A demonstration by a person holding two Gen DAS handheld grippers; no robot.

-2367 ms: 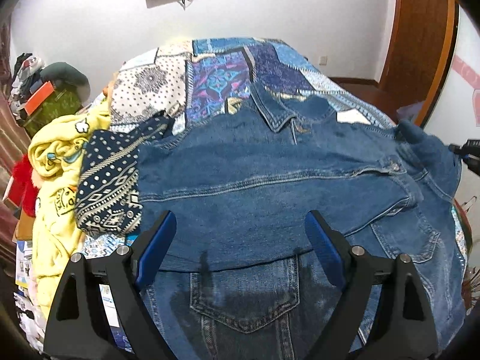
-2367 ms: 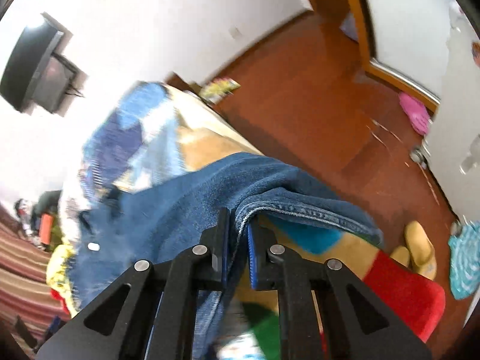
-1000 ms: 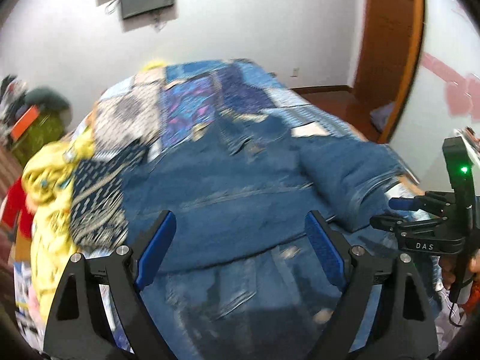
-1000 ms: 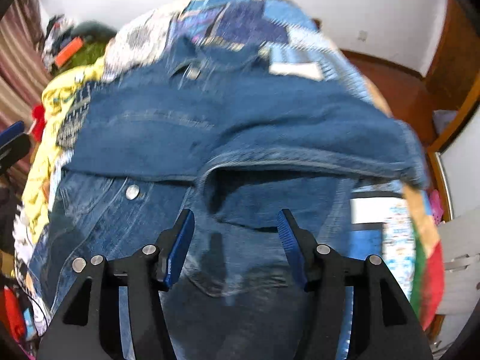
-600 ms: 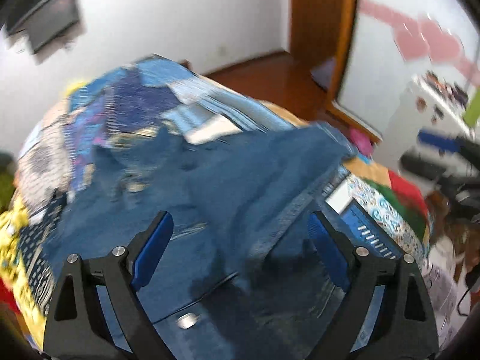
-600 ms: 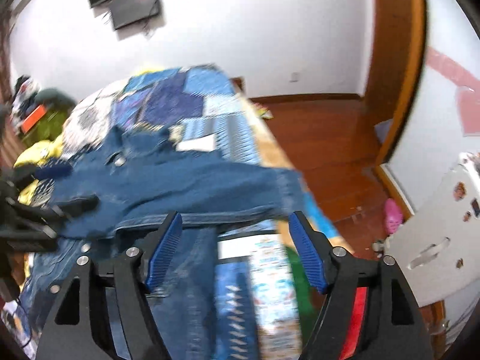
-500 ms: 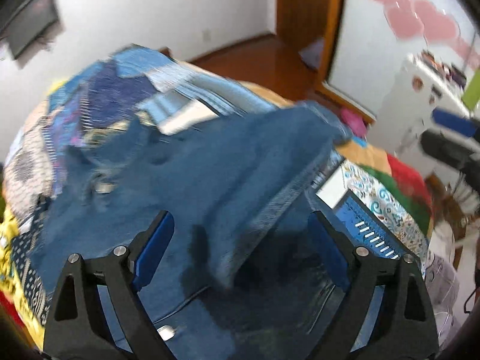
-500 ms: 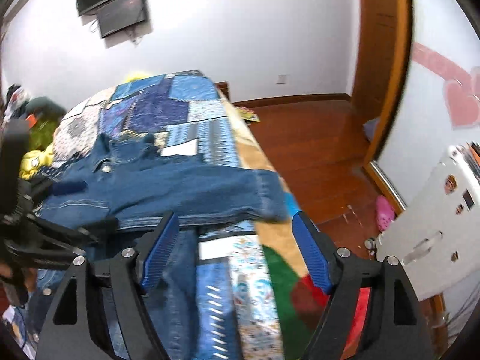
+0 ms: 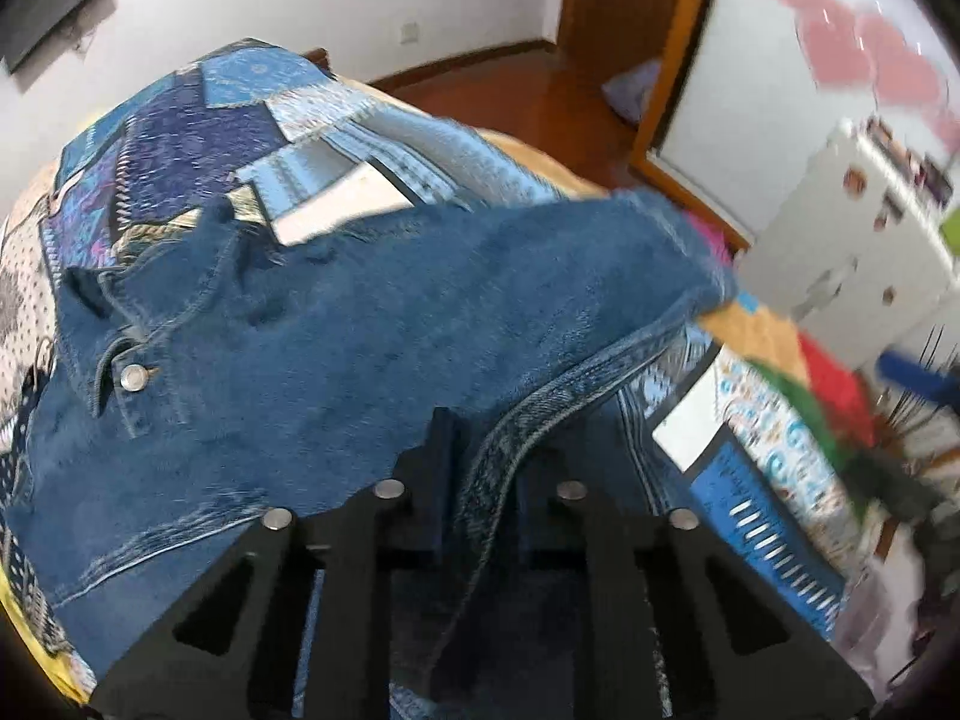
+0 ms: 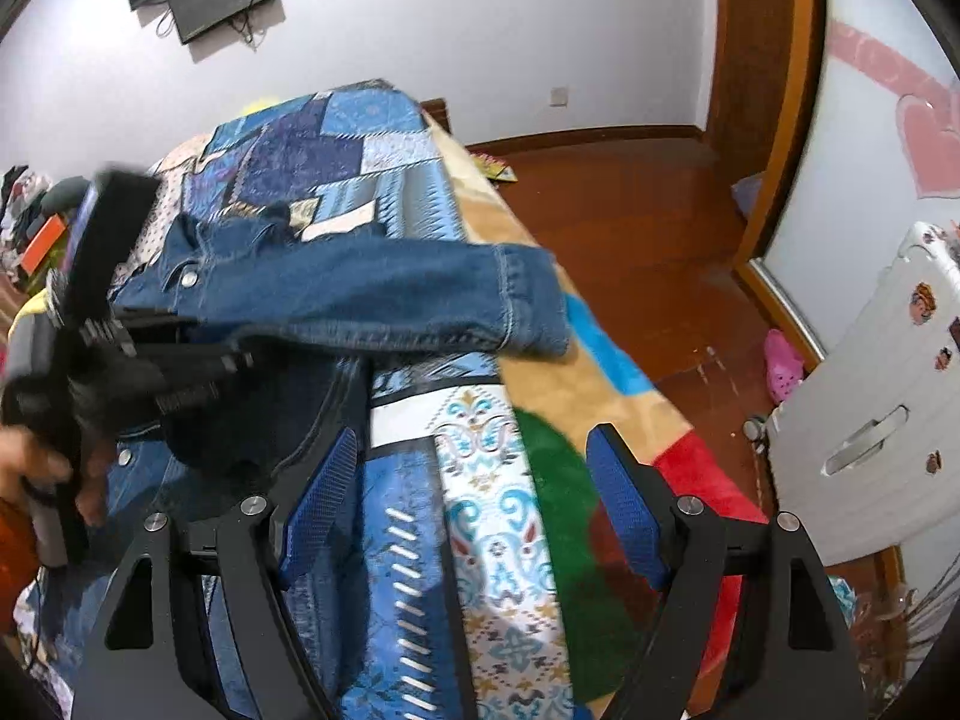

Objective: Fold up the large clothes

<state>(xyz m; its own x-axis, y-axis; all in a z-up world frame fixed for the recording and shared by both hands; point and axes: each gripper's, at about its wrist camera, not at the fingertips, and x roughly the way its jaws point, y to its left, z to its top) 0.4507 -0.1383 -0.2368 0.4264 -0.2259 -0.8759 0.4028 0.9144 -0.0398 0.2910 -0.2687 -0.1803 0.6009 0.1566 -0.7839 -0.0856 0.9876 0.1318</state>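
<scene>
Closing on the denim jacket hem, left gripper pinches it; right gripper gapes empty.

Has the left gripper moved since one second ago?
Yes. The left gripper went rightward across the denim jacket, toward its sleeve edge near the quilt's side, and its jaws are closing on that edge.
</scene>
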